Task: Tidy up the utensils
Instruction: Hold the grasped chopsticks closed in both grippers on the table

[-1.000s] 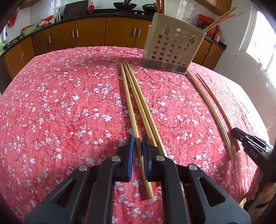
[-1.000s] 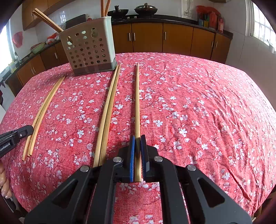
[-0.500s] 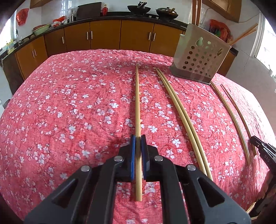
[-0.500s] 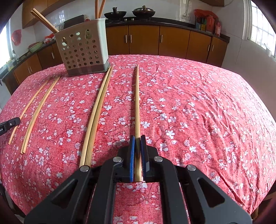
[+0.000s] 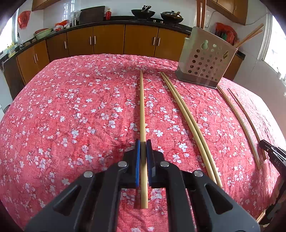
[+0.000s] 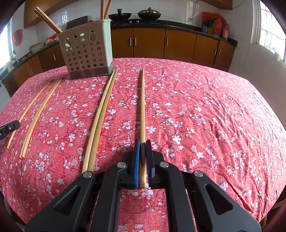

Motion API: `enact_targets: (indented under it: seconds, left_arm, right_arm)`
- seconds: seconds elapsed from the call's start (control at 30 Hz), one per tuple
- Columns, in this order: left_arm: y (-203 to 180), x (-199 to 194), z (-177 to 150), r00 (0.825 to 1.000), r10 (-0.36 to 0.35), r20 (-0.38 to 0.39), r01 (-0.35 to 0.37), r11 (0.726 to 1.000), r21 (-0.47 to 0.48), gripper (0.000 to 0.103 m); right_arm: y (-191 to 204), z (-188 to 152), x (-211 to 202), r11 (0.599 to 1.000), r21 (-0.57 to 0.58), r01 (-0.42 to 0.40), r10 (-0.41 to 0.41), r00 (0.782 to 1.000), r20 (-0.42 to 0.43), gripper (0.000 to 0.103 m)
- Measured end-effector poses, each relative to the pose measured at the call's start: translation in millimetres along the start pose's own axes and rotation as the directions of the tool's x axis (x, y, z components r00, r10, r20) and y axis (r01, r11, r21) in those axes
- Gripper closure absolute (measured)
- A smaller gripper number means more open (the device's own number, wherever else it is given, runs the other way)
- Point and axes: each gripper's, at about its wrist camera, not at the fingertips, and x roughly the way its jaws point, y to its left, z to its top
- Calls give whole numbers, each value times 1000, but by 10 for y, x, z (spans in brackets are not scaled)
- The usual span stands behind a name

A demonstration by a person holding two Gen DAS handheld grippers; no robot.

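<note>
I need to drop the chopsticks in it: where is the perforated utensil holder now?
The utensil holder stands upright at the table's far edge, upper left in the right wrist view and upper right in the left wrist view, just beyond the loose chopstick pair.

I read this as a home kitchen: brown cabinets (image 5: 109,40) under a dark counter (image 6: 178,24), two woks (image 5: 143,12) above them, tiled wall (image 6: 241,58) beside.

both the left gripper (image 5: 143,148) and right gripper (image 6: 142,148) angle downward, blue pads clamped nearly together.
</note>
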Motion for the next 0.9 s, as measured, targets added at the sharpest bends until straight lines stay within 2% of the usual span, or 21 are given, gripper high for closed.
enact_targets:
  seconds: [0.17,0.57,0.73,0.9]
  left_arm:
    - [-96,81,94,999,28,-32,-26,997,79,93]
    - [5,239,269,999,-7,-46,8,999,34,94]
    - [-1,278,308,999,4,-43,-1,998,69,94]
    - [31,311,335,1000,-2,-26,3,998,55,94]
  right_arm:
    - [18,37,24,1000,-16,1,-1,1000,-6,95]
    - [45,177,138,1000,-16,-10,10,1000,-27,95]
    - [37,195,149,999,-30,-11,10,999,-36,95]
    - [20,258,207,1000,-17,-18,18,999,-47,95]
